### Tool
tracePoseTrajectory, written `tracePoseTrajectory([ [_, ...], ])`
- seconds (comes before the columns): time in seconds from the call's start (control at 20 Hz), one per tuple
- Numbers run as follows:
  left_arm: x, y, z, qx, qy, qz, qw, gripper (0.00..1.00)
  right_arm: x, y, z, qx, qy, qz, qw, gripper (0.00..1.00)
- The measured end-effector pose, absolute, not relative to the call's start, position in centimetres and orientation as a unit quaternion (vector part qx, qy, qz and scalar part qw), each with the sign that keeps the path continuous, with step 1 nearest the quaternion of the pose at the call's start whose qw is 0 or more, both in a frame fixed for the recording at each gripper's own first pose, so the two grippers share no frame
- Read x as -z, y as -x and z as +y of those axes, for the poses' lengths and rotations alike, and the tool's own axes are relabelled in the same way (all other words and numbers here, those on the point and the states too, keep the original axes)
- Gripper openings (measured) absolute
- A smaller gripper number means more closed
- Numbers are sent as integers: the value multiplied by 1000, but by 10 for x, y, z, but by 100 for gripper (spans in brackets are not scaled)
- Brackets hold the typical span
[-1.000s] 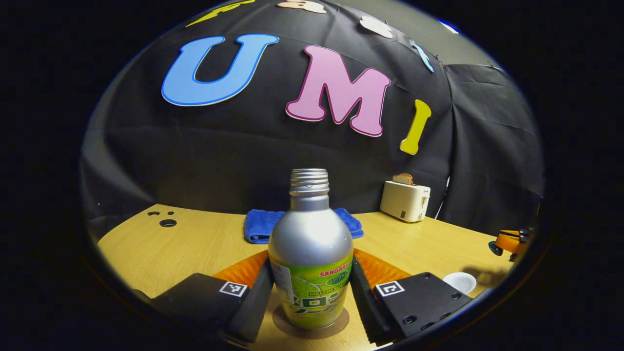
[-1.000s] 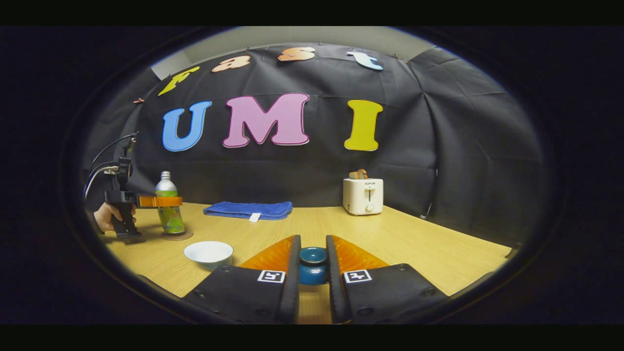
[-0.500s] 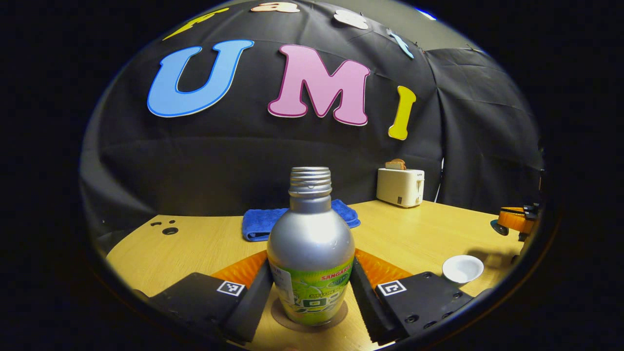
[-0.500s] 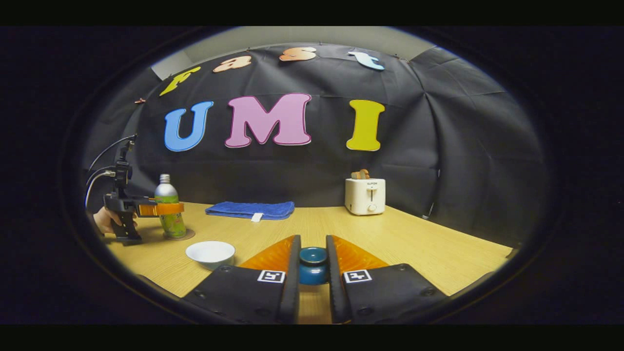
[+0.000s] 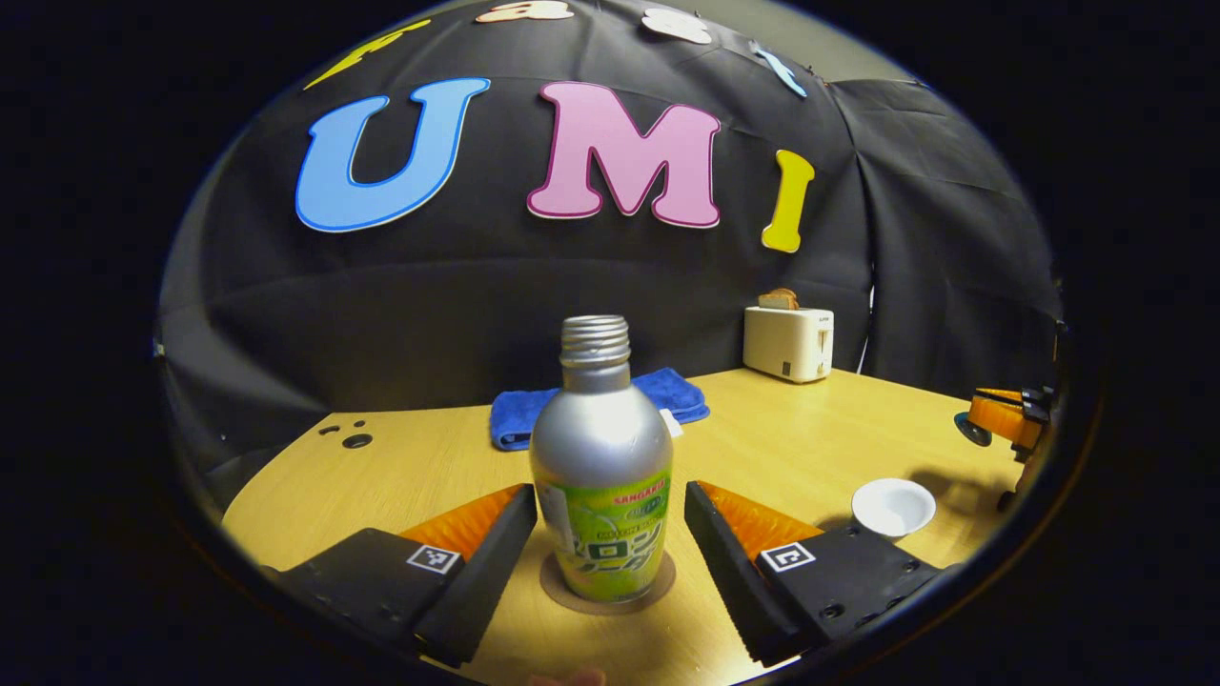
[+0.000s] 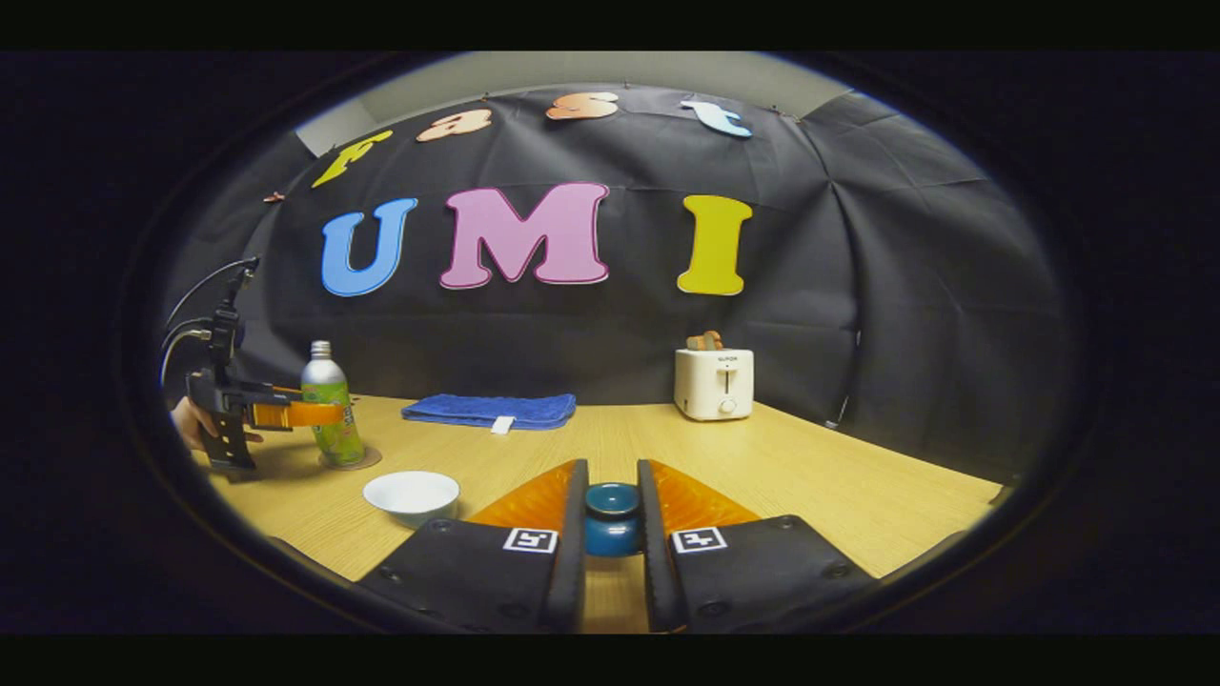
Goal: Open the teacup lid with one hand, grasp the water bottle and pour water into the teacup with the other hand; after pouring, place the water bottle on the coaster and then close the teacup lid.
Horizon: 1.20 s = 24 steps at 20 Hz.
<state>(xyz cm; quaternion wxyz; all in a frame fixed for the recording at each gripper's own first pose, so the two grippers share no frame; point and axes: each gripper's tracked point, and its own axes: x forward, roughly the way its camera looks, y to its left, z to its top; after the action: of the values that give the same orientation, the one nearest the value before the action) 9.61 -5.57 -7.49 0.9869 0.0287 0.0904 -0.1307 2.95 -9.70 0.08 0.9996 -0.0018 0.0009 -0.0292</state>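
Water bottle (image 5: pixel 601 476) stands upright on the coaster (image 5: pixel 658 583), uncapped. Left tool (image 5: pixel 600 534) is spread wide, fingers flanking the bottle, no contact. Right tool (image 6: pixel 611 519) is pinching the blue teacup lid (image 6: pixel 611 505). White teacup (image 6: pixel 412 494) sits on the desk (image 6: pixel 810 495) just right of the bottle, uncovered. Risk: left tool clipping the bottle on pull-out tips it and spills; lid may land off-centre on the cup.
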Motion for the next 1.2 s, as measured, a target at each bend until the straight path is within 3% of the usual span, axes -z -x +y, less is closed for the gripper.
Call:
tracePoseTrajectory([
  [0.05,76,-91,-53,127,-27,93,987,98,-1,-30,-97,29,2,1,1000,29],
  [0.1,77,-88,-54,127,-25,96,987,99,0,-30,-96,26,2,1,1000,25],
  [0.35,68,-76,-39,86,-15,74,993,97,0,-30,-93,21,2,2,1000,29],
  [0.45,62,-73,-40,76,-6,52,996,97,0,-33,-89,18,4,2,1000,26],
  [0.5,57,-73,-36,68,-4,37,997,96,1,-36,-86,16,6,5,1000,32],
  [0.55,52,-76,-33,58,-6,18,998,96,1,-39,-77,8,5,6,1000,25],
  [0.65,48,-79,-19,17,-10,4,1000,96,-4,-44,-54,-18,4,3,1000,25],
  [0.8,45,-73,-24,6,21,-14,1000,97,-17,-57,-16,-58,0,-1,998,29],
  [0.95,56,-71,-29,6,45,7,999,96,-16,-70,14,-89,6,9,996,32],
  [1.15,64,-61,-38,11,85,28,996,96,5,-75,45,-122,19,49,991,29],
  [1.2,65,-63,-38,10,87,28,996,96,8,-76,48,-127,20,54,990,32],
])
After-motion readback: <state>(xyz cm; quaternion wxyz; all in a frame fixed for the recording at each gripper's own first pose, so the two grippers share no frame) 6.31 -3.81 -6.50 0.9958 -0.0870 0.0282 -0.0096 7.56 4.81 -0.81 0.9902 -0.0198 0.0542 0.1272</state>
